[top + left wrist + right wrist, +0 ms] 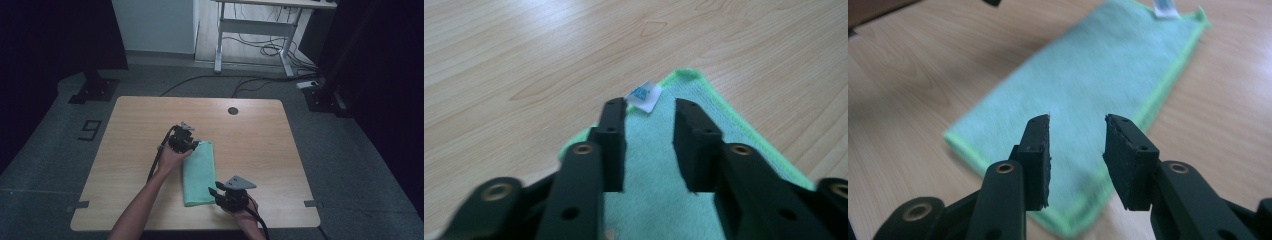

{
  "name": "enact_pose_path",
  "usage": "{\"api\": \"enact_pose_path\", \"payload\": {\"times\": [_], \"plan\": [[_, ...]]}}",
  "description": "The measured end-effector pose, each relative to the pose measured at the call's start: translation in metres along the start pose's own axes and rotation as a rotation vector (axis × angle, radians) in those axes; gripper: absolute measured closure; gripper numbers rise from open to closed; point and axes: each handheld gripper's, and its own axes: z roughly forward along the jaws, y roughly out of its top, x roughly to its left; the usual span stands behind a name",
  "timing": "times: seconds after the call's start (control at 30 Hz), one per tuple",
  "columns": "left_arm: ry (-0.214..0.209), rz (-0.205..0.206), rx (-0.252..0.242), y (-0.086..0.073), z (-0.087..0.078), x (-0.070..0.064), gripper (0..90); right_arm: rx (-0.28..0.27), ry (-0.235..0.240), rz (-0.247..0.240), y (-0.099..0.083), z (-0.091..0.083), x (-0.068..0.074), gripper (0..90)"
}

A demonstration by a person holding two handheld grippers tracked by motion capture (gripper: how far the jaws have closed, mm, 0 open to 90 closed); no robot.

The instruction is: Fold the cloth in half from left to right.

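Table: a light wooden table (135, 120) takes up the middle of the high view, with a dark round hole (233, 110) near its far edge.
Cloth: a green cloth (199, 172) lies flat just below the centre of the high view, folded into a long narrow strip running from near to far; by its doubled look it has been folded at least once, though the layers are hard to count.
Left gripper: the left gripper (185, 142) sits at the cloth's far end, jaws a narrow way apart and holding nothing, poised over the corner in the left gripper view.
Right gripper: the right gripper (220, 192) is at the lower right of the cloth, beside its near end, jaws likewise parted and empty.
Label: a small white label (644, 96) sticks out at the far corner, centre of the left gripper view.
Progress: probably midway; a further fold, near end to far, looks left to do, and neither end is gripped yet.
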Motion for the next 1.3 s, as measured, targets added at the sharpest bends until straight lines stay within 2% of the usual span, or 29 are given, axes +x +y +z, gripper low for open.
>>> {"api": "enact_pose_path", "payload": {"times": [0.07, 0.27, 0.4, 0.5, 0.57, 0.67, 1.07, 1.3], "plan": [[0.004, 0.003, 0.013, -0.002, -0.001, 0.004, 73.4, 0.006, 0.012, -0.002, 0.006, 0.008, 0.001, 62.6], [0.010, -0.029, 0.049, -0.009, 0.004, 0.017, 75.9, 0.037, 0.040, -0.023, 0.017, 0.029, -0.001, 63.1], [0.011, -0.058, 0.075, -0.017, 0.009, 0.024, 74.2, 0.065, 0.027, -0.029, 0.017, 0.037, -0.004, 63.0], [0.008, -0.057, 0.087, -0.022, 0.012, 0.027, 72.5, 0.091, 0.010, -0.032, 0.015, 0.041, -0.005, 63.0], [0.012, -0.060, 0.100, -0.024, 0.016, 0.029, 71.9, 0.131, -0.009, -0.044, 0.012, 0.045, -0.006, 63.0], [0.009, -0.063, 0.106, -0.026, 0.020, 0.029, 71.6, 0.162, -0.014, -0.053, 0.007, 0.049, -0.007, 63.4], [-0.005, -0.044, 0.089, -0.025, 0.027, 0.023, 73.8, 0.152, -0.032, -0.031, 0.001, 0.043, -0.011, 69.2], [-0.041, -0.017, 0.089, -0.022, 0.030, 0.014, 74.1, 0.144, -0.048, -0.033, -0.007, 0.032, -0.008, 69.6]]}}
